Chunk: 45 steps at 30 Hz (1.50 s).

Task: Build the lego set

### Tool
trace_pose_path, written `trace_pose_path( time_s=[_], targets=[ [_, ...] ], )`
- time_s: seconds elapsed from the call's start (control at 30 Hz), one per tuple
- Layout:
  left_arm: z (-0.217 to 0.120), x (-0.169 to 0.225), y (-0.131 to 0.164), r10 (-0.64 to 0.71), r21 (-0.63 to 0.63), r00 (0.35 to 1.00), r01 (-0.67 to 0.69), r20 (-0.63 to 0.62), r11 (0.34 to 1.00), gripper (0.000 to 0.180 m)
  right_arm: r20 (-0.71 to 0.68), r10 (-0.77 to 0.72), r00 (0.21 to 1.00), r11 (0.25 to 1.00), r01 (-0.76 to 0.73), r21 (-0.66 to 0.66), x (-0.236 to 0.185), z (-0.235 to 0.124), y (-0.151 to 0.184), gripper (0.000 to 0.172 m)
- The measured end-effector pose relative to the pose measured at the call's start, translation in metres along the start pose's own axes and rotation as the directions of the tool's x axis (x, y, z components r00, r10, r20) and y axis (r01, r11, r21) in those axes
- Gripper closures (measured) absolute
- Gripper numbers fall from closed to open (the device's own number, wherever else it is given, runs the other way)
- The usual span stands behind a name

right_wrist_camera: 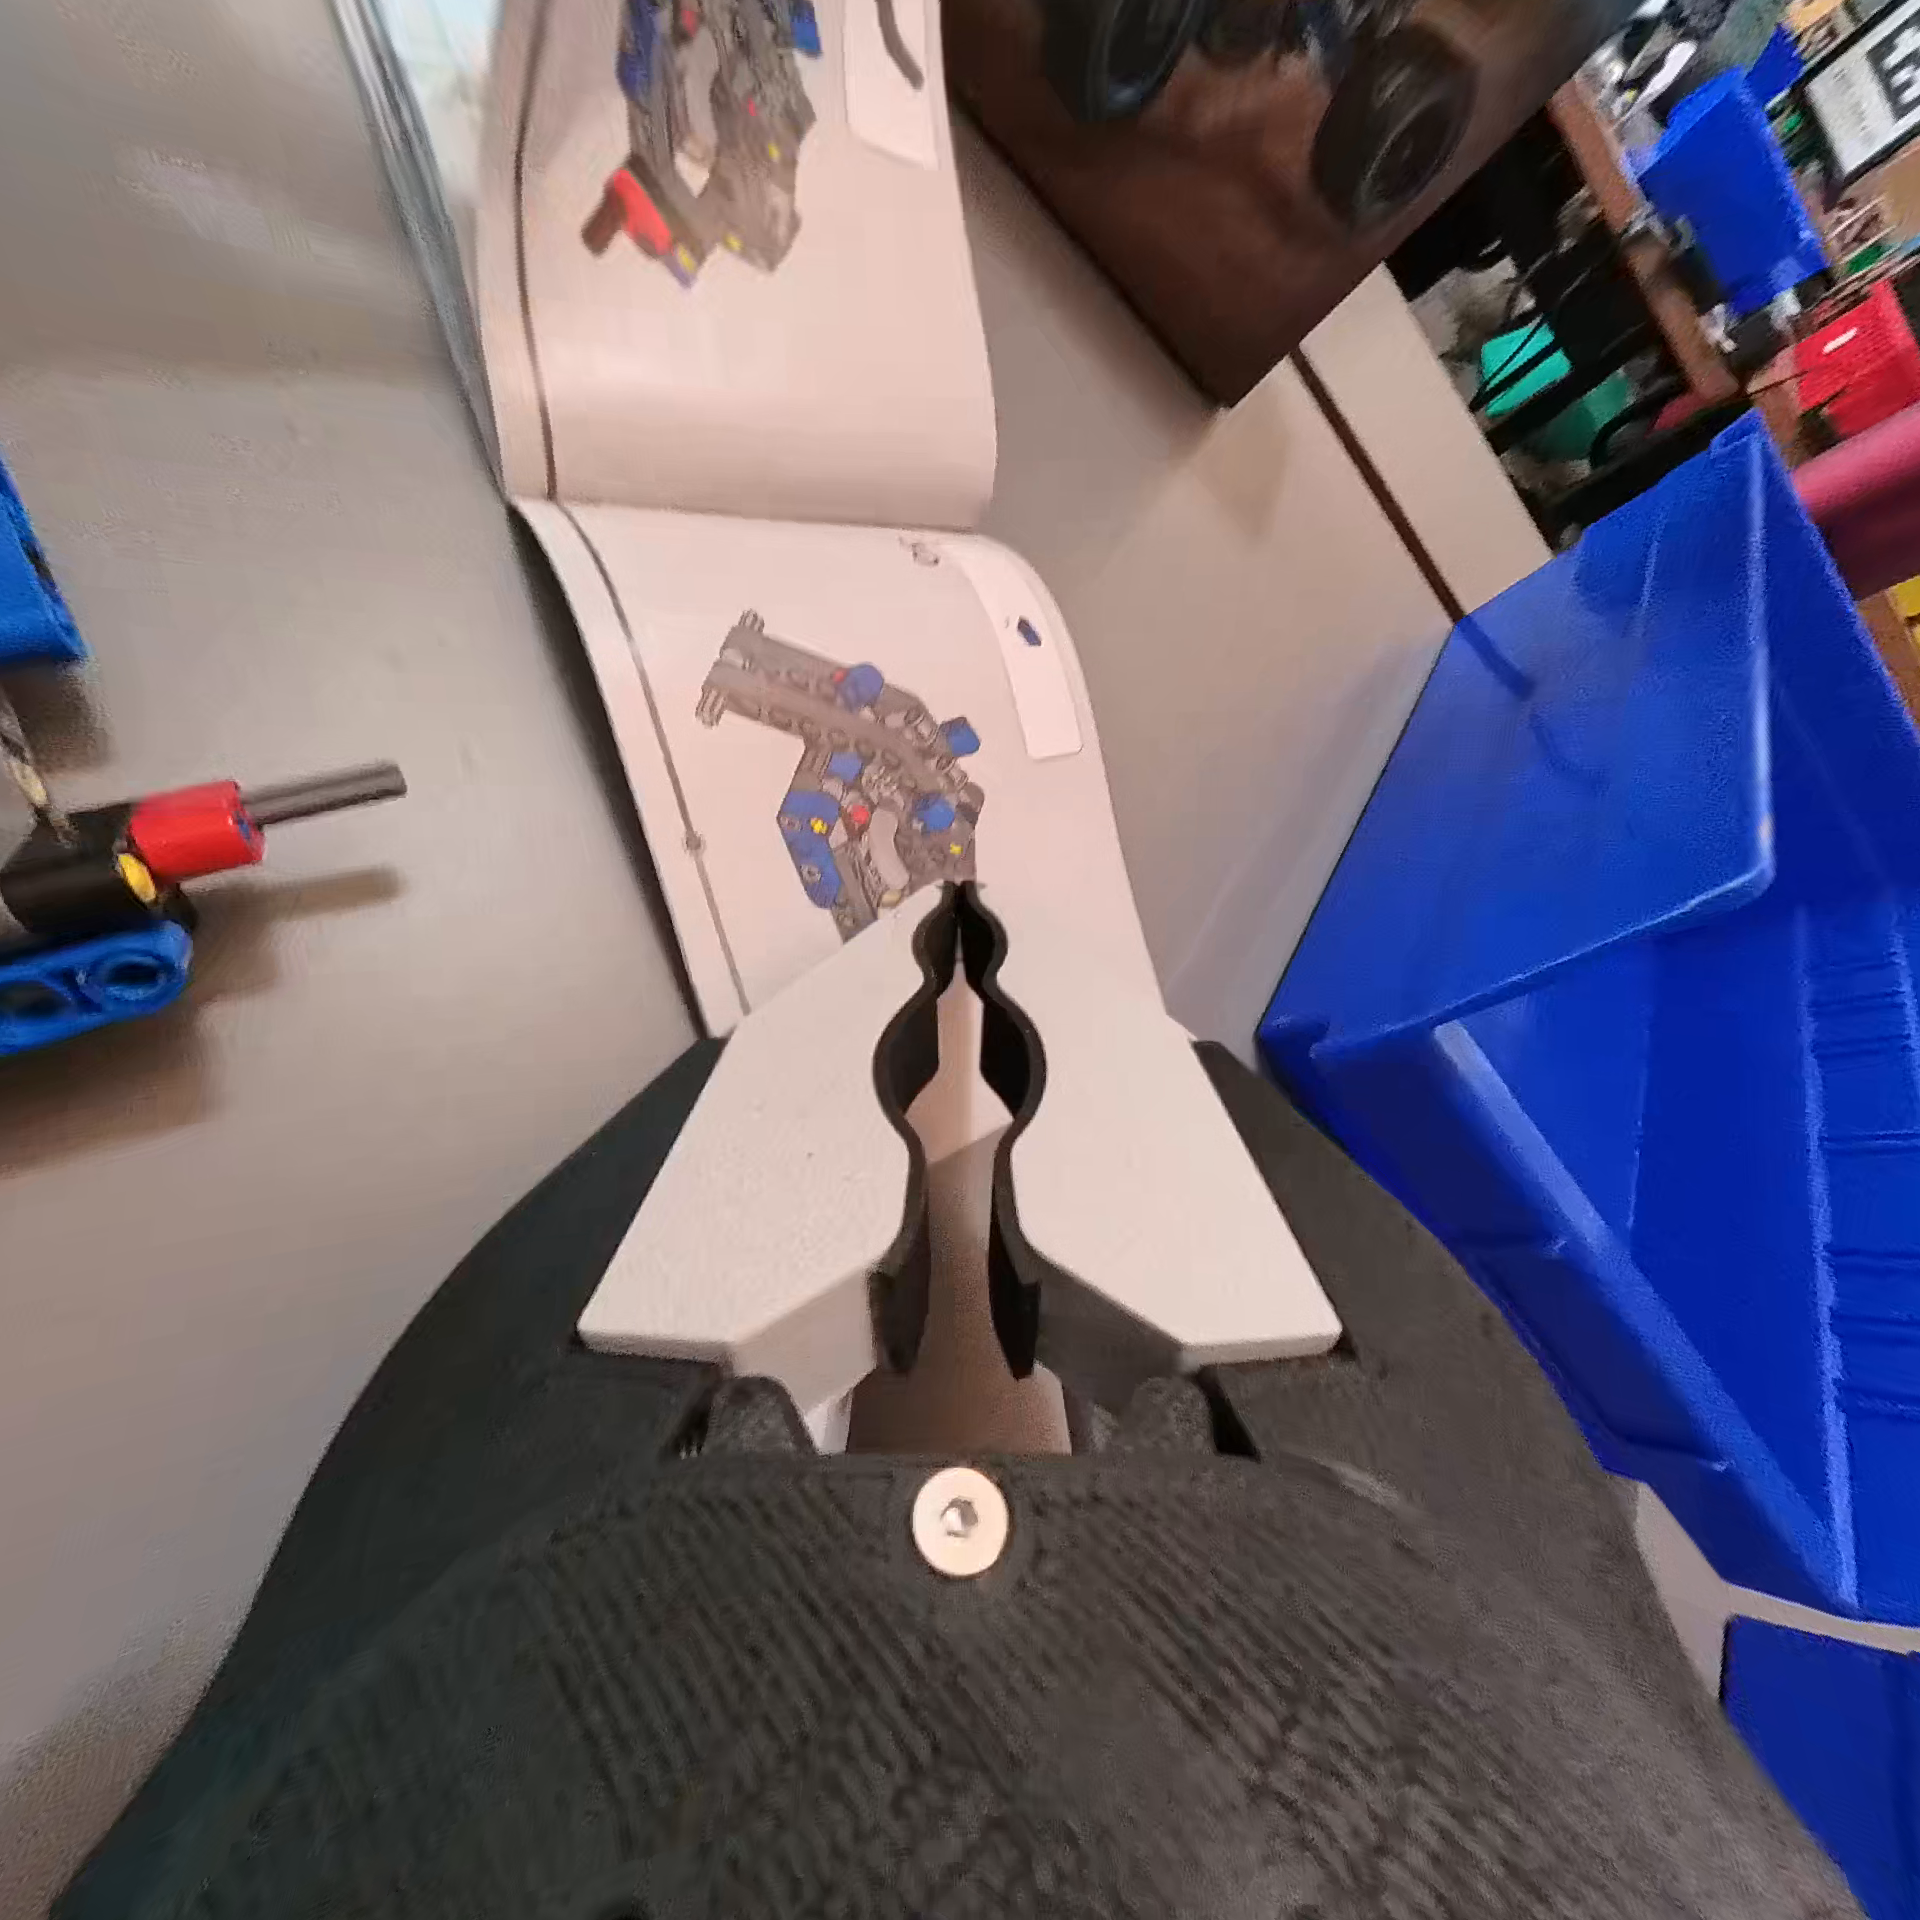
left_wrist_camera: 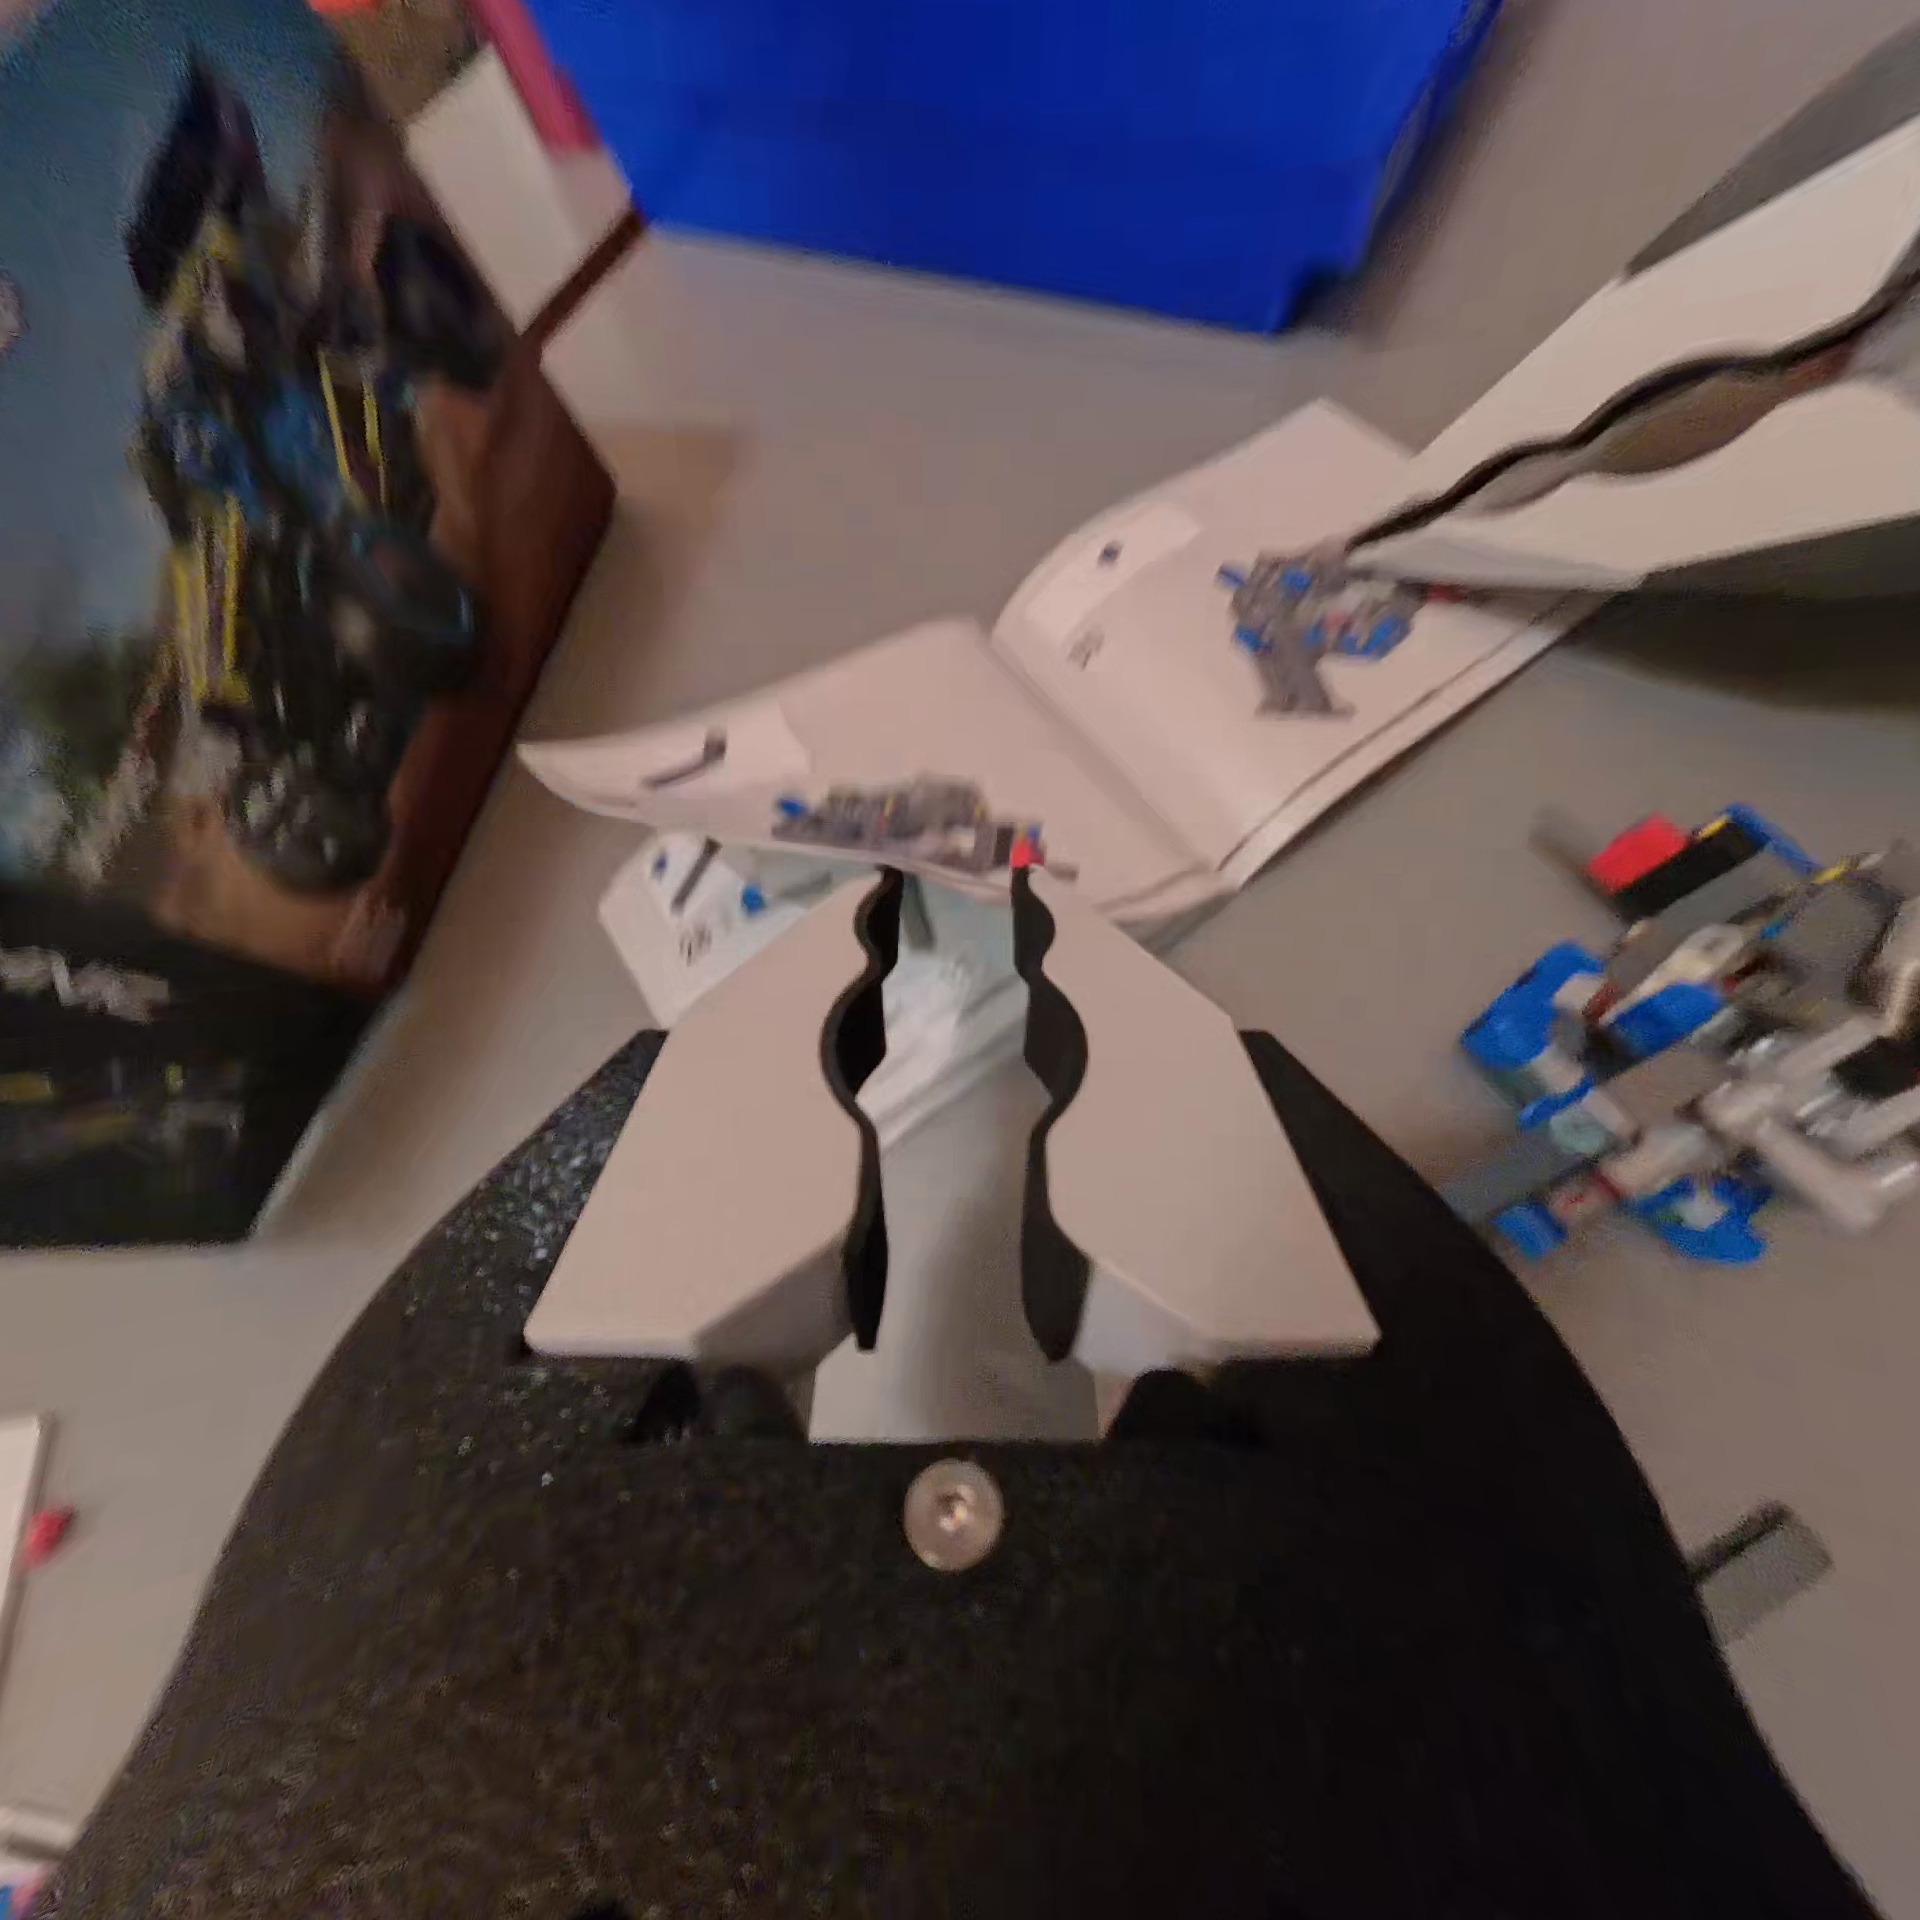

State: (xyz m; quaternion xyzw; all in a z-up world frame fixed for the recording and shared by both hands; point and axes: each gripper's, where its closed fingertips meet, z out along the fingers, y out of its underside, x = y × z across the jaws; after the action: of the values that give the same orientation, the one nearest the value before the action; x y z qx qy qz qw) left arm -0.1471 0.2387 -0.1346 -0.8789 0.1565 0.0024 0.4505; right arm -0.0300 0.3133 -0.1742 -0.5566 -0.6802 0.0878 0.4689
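Observation:
An open instruction booklet with drawings of a brick model lies on the grey table. Its left page is lifted and curls over. My left gripper is open, its tips right under that page's near edge, and the pads do not press on it. My right gripper is shut, with its tips on the drawing of the booklet's other page. It also shows in the left wrist view, with its tip down on the right page.
A part-built blue and grey brick model lies right of the booklet and shows at the left of the right wrist view. A blue bin stands behind. A dark picture box stands at the left. A small grey piece lies near. The tips of one gripper are about 15 cm away from the tips of the other.

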Motion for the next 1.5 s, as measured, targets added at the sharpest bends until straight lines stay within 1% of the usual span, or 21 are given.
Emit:
trace_pose_path(
  time_s=[0.1, 0.2, 0.27, 0.3, 0.37, 0.43, 0.47, 0.53, 0.57, 0.63, 0.7, 0.77, 0.97, 1.07, 1.23, 1.3, 1.33, 1.37, 1.4, 1.43, 1.5],
  targets=[
    [-0.008, -0.017, 0.041, -0.065, -0.120, 0.997, 0.069, 0.036, 0.990, 0.157, 0.000, -0.029, 1.000, 0.999, 0.029, -0.015, -0.001, 0.000, 0.005, 0.172],
    [-0.025, -0.044, 0.072, -0.066, -0.237, 0.988, 0.098, 0.142, 0.966, 0.156, 0.008, -0.017, 1.000, 1.000, 0.018, -0.017, -0.001, 0.000, 0.006, 0.172],
    [-0.034, -0.068, 0.078, -0.030, -0.251, 0.964, 0.100, 0.266, 0.963, 0.156, 0.015, -0.028, 1.000, 0.999, 0.028, -0.016, -0.002, 0.000, 0.006, 0.172],
    [-0.033, -0.070, 0.073, -0.023, -0.223, 0.961, 0.087, 0.275, 0.971, 0.156, 0.020, -0.039, 0.999, 0.999, 0.040, -0.015, -0.003, 0.000, 0.006, 0.172],
    [-0.026, -0.061, 0.053, -0.009, -0.132, 0.975, 0.039, 0.223, 0.991, 0.157, 0.027, -0.054, 0.998, 0.998, 0.055, -0.014, -0.004, 0.000, 0.005, 0.172],
    [-0.016, -0.046, 0.027, 0.063, -0.007, 0.989, -0.063, 0.136, 0.998, 0.162, 0.034, -0.061, 0.998, 0.998, 0.061, -0.010, -0.005, 0.000, 0.005, 0.172],
    [-0.011, -0.045, 0.022, 0.096, 0.016, 0.988, -0.098, 0.124, 0.995, 0.164, 0.045, -0.068, 0.997, 0.998, 0.068, -0.005, -0.007, -0.001, 0.005, 0.172],
    [-0.003, -0.059, 0.026, 0.133, -0.034, 0.973, -0.129, 0.187, 0.991, 0.168, 0.065, -0.086, 0.994, 0.996, 0.086, 0.009, -0.010, -0.004, 0.005, 0.172],
    [0.001, -0.061, 0.027, 0.158, -0.037, 0.969, -0.154, 0.188, 0.987, 0.171, 0.072, -0.091, 0.993, 0.996, 0.091, 0.013, -0.010, -0.005, 0.006, 0.172],
    [0.012, -0.052, 0.035, 0.168, -0.037, 0.981, -0.165, 0.100, 0.986, 0.174, 0.083, -0.078, 0.993, 0.997, 0.078, 0.014, -0.010, -0.008, 0.008, 0.172],
    [0.019, -0.042, 0.054, 0.161, -0.100, 0.987, -0.161, -0.003, 0.982, 0.178, 0.089, -0.066, 0.994, 0.998, 0.064, 0.025, -0.010, -0.008, 0.008, 0.172],
    [0.018, -0.041, 0.058, 0.151, -0.095, 0.988, -0.151, -0.011, 0.984, 0.180, 0.092, -0.066, 0.994, 0.998, 0.064, 0.024, -0.010, -0.008, 0.008, 0.172],
    [0.005, -0.041, 0.068, 0.171, -0.137, 0.985, -0.166, 0.023, 0.976, 0.180, 0.089, -0.098, 0.991, 0.995, 0.098, 0.013, -0.012, -0.008, 0.008, 0.172],
    [-0.003, -0.037, 0.073, 0.139, -0.128, 0.990, -0.133, 0.035, 0.983, 0.180, 0.090, -0.122, 0.988, 0.992, 0.120, 0.024, -0.014, -0.008, 0.006, 0.172],
    [-0.019, -0.042, 0.086, 0.101, -0.163, 0.992, -0.089, 0.070, 0.983, 0.180, 0.052, -0.157, 0.986, 0.987, 0.155, 0.035, -0.014, -0.001, -0.001, 0.172],
    [-0.024, -0.046, 0.089, 0.092, -0.147, 0.992, -0.079, 0.087, 0.986, 0.180, 0.017, -0.160, 0.987, 0.986, 0.159, 0.045, -0.010, -0.001, -0.003, 0.172],
    [-0.029, -0.048, 0.085, 0.092, -0.113, 0.991, -0.080, 0.102, 0.990, 0.177, 0.003, -0.162, 0.987, 0.986, 0.162, 0.037, -0.008, -0.002, 0.000, 0.172],
    [-0.038, -0.046, 0.076, 0.100, -0.041, 0.990, -0.097, 0.103, 0.994, 0.178, -0.019, -0.156, 0.988, 0.987, 0.156, 0.027, -0.002, -0.005, 0.002, 0.172],
    [-0.049, -0.035, 0.064, 0.124, 0.045, 0.991, -0.127, 0.059, 0.991, 0.180, -0.029, -0.135, 0.990, 0.990, 0.136, 0.032, 0.003, -0.010, 0.002, 0.172],
    [-0.061, -0.016, 0.054, 0.163, 0.117, 0.986, -0.159, -0.026, 0.980, 0.180, -0.025, -0.095, 0.995, 0.994, 0.096, 0.058, 0.008, -0.018, -0.002, 0.172],
    [-0.085, 0.030, 0.048, 0.272, 0.187, 0.938, -0.235, -0.213, 0.954, 0.171, 0.000, 0.006, 1.000, 0.989, -0.006, 0.145, 0.015, -0.038, -0.017, 0.172]
  ],
)
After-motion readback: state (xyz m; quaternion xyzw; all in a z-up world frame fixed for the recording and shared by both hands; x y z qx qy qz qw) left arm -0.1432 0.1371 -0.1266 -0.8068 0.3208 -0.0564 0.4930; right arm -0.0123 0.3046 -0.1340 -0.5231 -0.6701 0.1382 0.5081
